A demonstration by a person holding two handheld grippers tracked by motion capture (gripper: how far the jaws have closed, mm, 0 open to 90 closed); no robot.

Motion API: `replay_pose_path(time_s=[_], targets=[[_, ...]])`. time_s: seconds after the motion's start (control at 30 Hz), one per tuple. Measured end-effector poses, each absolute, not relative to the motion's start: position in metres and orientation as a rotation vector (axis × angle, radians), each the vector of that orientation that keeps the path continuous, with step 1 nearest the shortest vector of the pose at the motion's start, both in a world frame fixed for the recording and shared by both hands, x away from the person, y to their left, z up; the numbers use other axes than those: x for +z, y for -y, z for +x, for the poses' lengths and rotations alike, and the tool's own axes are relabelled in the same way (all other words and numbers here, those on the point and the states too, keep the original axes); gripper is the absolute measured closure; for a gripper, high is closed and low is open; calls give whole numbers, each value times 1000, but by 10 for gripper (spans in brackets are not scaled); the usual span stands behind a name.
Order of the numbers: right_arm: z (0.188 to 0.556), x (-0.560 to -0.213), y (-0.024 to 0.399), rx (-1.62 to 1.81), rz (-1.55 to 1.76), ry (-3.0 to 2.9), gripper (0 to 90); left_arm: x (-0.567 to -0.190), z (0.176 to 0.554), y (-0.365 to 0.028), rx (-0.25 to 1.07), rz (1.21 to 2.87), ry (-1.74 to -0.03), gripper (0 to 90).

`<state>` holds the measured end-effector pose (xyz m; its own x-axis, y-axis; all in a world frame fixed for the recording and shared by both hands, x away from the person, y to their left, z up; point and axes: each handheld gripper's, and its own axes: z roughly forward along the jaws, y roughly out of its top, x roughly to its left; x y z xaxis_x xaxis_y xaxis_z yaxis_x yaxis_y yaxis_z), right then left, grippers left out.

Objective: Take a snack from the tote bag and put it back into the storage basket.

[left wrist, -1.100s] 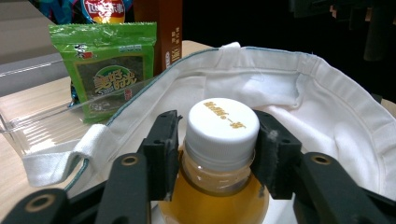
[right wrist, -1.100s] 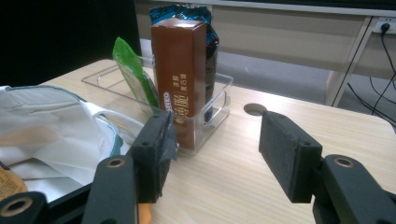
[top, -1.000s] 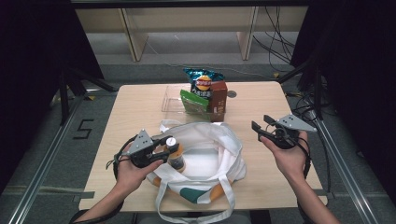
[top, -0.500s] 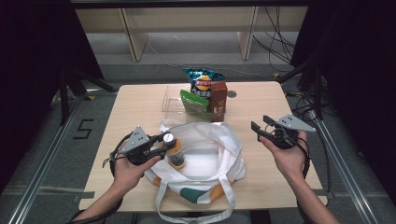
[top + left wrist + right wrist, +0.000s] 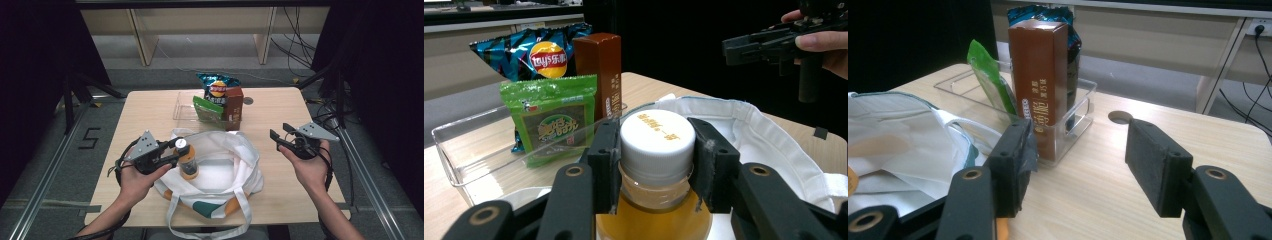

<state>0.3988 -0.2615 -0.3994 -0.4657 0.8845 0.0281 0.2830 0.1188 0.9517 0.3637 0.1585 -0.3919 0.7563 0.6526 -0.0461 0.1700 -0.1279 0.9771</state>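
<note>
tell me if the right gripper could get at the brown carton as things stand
Probably yes: the right gripper is open and holds nothing, and bare table lies between it and the brown carton at the clear bin's near end.

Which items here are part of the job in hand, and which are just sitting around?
In the job:
- bottle, clamped at the cap by the left gripper
- white tote bag, the bottle is over its opening

Lying about:
- clear tray
- chips bag
- green packet
- brown carton
- right gripper, open, holding nothing
</note>
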Motion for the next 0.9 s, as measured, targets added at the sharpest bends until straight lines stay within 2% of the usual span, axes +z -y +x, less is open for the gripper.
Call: replay_pose_path(time_s=[0.9], targets=[[401,-401,264,1355,1116,-1833,452,-357,374,-158,482,1625,-644,587]])
